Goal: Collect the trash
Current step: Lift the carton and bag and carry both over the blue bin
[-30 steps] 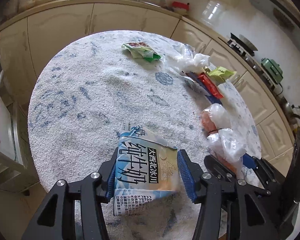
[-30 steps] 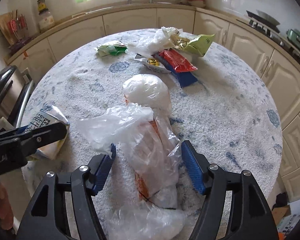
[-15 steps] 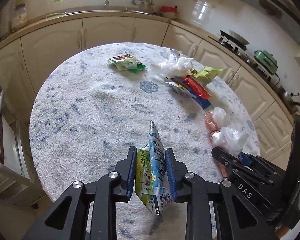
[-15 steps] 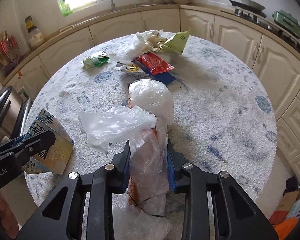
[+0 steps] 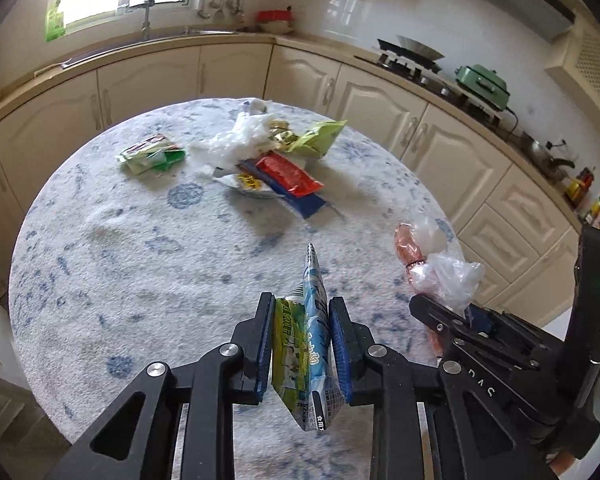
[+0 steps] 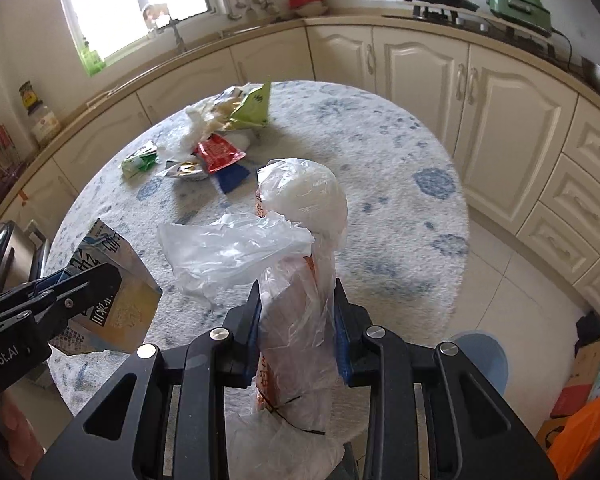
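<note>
Gripping one carton, one plastic bag, apparently lifted

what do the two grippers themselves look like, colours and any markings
Both the left gripper and the right gripper are matte black linkage frames with silver pivot bolts, triangular cutouts and blue ribbed pads on the fingers. White lettering marks their bodies, and the right one shows a small green light. No cables or sleeves are visible.
</note>
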Motion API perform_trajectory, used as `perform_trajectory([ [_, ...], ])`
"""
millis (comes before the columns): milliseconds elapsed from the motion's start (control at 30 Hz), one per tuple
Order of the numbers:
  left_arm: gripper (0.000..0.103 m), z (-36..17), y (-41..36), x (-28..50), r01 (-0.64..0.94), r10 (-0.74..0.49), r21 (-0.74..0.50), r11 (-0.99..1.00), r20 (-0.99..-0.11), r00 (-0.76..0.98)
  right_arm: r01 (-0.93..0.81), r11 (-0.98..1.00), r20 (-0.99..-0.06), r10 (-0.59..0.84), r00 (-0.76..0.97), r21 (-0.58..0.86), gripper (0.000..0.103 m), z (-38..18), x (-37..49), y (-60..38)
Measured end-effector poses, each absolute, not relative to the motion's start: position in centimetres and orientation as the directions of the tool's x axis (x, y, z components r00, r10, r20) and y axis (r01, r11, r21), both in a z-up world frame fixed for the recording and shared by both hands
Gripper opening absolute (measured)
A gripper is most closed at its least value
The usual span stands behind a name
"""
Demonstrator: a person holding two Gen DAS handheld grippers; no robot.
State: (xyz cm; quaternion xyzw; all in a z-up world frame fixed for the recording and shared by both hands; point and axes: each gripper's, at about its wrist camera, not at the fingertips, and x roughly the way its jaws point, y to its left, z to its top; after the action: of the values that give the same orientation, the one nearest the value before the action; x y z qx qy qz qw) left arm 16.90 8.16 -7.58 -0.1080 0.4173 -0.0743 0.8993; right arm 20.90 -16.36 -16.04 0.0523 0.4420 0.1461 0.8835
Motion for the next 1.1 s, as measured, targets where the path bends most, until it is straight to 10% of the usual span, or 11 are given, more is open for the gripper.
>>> perform_trajectory([
  [1100,0.032,-17.0,-29.5,32.6,0.571,-0.408,-0.225,0.79,-0.888,0.215,0.552,0.81,-0.872,-0.114,0.476,0.196,0.03,-23.0,13.4,-48.9],
])
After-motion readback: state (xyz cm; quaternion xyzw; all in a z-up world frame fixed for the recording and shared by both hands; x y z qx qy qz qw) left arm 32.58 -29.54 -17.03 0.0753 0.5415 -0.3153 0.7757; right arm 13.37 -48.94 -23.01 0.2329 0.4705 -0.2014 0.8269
